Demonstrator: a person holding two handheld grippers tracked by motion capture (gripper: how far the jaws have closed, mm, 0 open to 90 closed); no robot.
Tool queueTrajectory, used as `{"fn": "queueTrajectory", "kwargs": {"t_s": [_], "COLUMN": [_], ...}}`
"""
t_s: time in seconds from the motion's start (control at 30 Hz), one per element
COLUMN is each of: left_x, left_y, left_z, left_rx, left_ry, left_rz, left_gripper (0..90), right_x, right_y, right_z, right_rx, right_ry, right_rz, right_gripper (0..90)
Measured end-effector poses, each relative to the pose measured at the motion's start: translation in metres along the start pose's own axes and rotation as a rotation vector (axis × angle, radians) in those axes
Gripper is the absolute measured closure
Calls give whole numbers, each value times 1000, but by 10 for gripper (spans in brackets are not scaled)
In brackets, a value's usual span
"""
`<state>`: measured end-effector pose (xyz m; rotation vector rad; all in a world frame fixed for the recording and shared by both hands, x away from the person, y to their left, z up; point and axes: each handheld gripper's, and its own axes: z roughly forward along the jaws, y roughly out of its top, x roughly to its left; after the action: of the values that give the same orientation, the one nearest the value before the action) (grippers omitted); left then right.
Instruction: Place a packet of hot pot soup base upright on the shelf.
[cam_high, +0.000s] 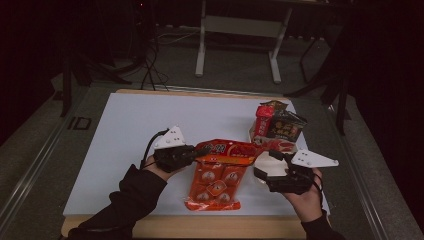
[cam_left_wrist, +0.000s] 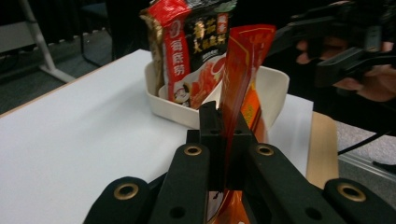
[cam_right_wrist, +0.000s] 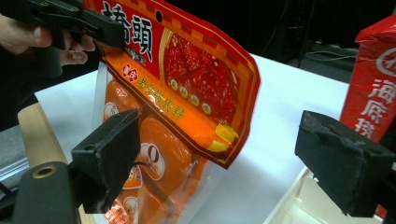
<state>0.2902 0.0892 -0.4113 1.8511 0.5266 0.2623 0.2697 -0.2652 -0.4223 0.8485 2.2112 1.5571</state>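
Note:
A large orange-red snack packet (cam_high: 216, 175) hangs with its top edge lifted above the white table (cam_high: 130, 125). My left gripper (cam_high: 194, 153) is shut on that top edge. In the left gripper view the packet (cam_left_wrist: 243, 70) stands edge-on between the closed jaws of my left gripper (cam_left_wrist: 225, 125). My right gripper (cam_high: 270, 162) stands open just right of the packet, nothing between its fingers. In the right gripper view the packet (cam_right_wrist: 187, 79) hangs ahead of the wide-apart jaws of my right gripper (cam_right_wrist: 219, 135), with the left gripper (cam_right_wrist: 93, 23) pinching its upper corner.
A white tray (cam_high: 252, 134) at the table's right holds a red packet (cam_high: 263, 120) and a dark packet (cam_high: 286, 126), both standing upright. The tray (cam_left_wrist: 275, 88) lies just beyond the held packet. The table's wooden front edge (cam_high: 200, 227) runs below it.

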Motion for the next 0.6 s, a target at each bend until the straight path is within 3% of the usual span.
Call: {"fn": "queueTrajectory", "kwargs": {"t_s": [0.13, 0.2, 0.3, 0.5, 0.6], "left_x": [-7, -9, -8, -5, -5], "left_y": [3, 4, 4, 0, 0], "left_z": [0, 0, 0, -1, -1], "left_rx": [-18, -21, -27, -41, -40], "left_ry": [-34, -37, -46, -59, -56], "left_rz": [23, 40, 32, 2, -5], "left_gripper": [899, 899, 899, 898, 898], "right_x": [-2, -3, -4, -6, -5], "right_y": [1, 1, 0, -4, -4], "right_z": [6, 9, 15, 25, 31], "right_rx": [3, -3, -3, 17, 49], "right_ry": [10, 43, 72, 125, 140], "right_rz": [15, 25, 20, 43, 22], "right_gripper": [140, 141, 150, 295, 393]}}
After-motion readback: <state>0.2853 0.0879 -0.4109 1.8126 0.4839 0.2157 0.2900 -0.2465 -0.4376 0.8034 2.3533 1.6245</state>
